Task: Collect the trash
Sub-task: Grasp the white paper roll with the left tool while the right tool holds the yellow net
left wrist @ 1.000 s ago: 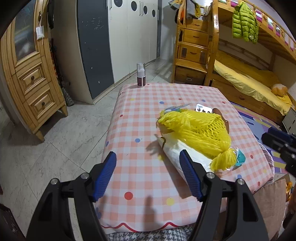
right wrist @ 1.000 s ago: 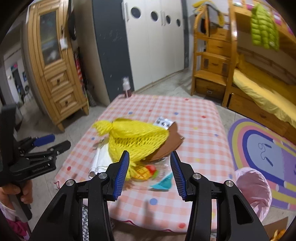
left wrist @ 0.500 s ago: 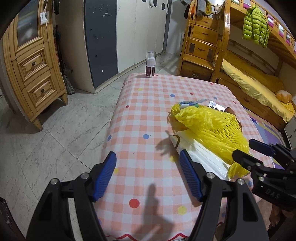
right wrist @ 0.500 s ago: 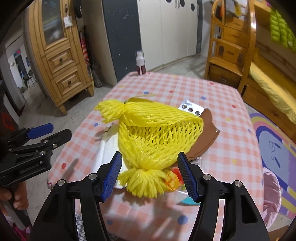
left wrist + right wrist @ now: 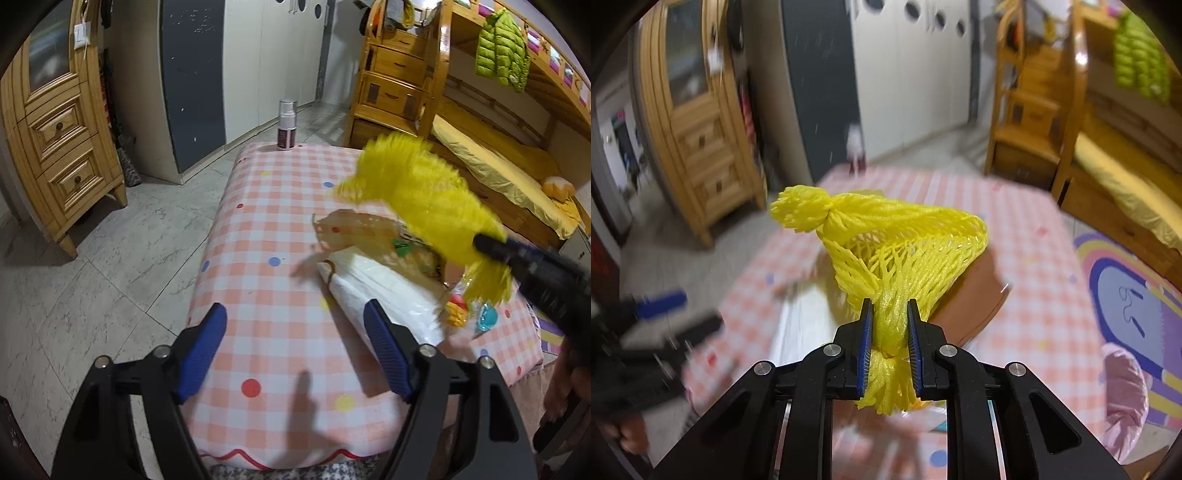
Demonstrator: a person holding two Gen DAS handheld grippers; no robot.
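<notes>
The right gripper (image 5: 889, 328) is clamping the yellow mesh net (image 5: 901, 251) at its gathered neck; its 2 blue pads (image 5: 866, 343) have just been closing and are now pressing the bunched strands from both sides, with a knotted tuft hanging out below them. The rest of the net is fanning out ahead of the jaws, ending in a second tufted knot at its far end. The net itself is looking empty: open mesh shows through, with nothing visible inside it. In the left wrist view the same net is blurring upward above the table (image 5: 280, 229), lifted clear of the checked cloth.

The left gripper (image 5: 295, 343) is hovering over the near end of the table with its jaws standing wide apart and nothing between them; they have just been opening a little further. Its right finger is sitting in front of a white plastic package (image 5: 384, 291) lying on the cloth.

Beside that package, a translucent brownish bag (image 5: 354, 232) and some colourful wrappers (image 5: 458, 310) are lying in a loose heap; what the bag holds cannot be told. A brown flat piece (image 5: 971, 295) is showing behind the net. 1 spray bottle (image 5: 287, 124) is standing upright at the table's far edge. A pink bag-lined bin (image 5: 1123, 398) is sitting on the floor just beside the table, its contents out of sight.
</notes>
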